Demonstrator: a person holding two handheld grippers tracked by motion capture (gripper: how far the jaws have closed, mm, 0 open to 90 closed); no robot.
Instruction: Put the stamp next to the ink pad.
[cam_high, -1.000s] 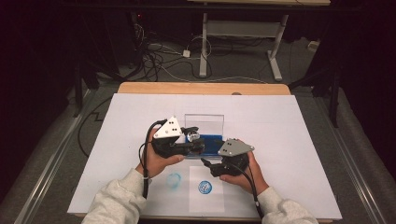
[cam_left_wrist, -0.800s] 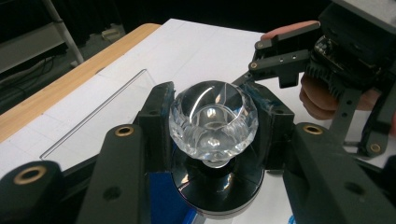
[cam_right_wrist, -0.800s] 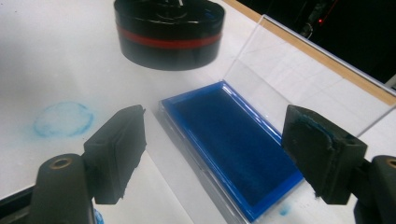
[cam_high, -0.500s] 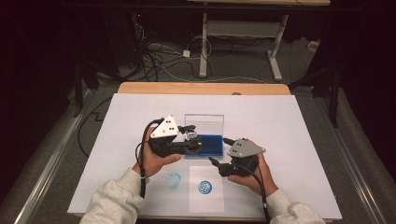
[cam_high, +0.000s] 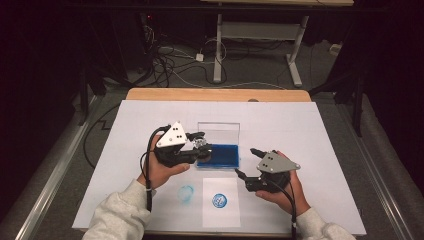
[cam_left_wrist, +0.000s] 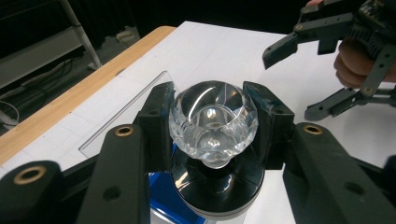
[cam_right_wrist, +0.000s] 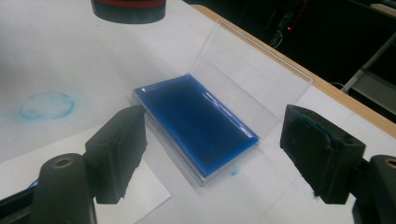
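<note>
Glass knob: faceted, clear, sitting on a round black base; that's the stamp (cam_left_wrist: 213, 126), clamped between the left gripper (cam_high: 197, 145) pads.
Stamp position: right over the near-left corner of the ink pad (cam_high: 220, 155), apparently touching or just above it; hard to call from the high view.
Ink pad: flat blue rectangle in a clear case, lid (cam_right_wrist: 247, 65) propped up at the back, long axis running left-right.
Right gripper (cam_high: 245, 165): jaws wide apart, nothing held, just right of the pad.
Nearer hand: left, easily.
Paper (cam_high: 221, 202): near side of the pad, one blue round print on it.
</note>
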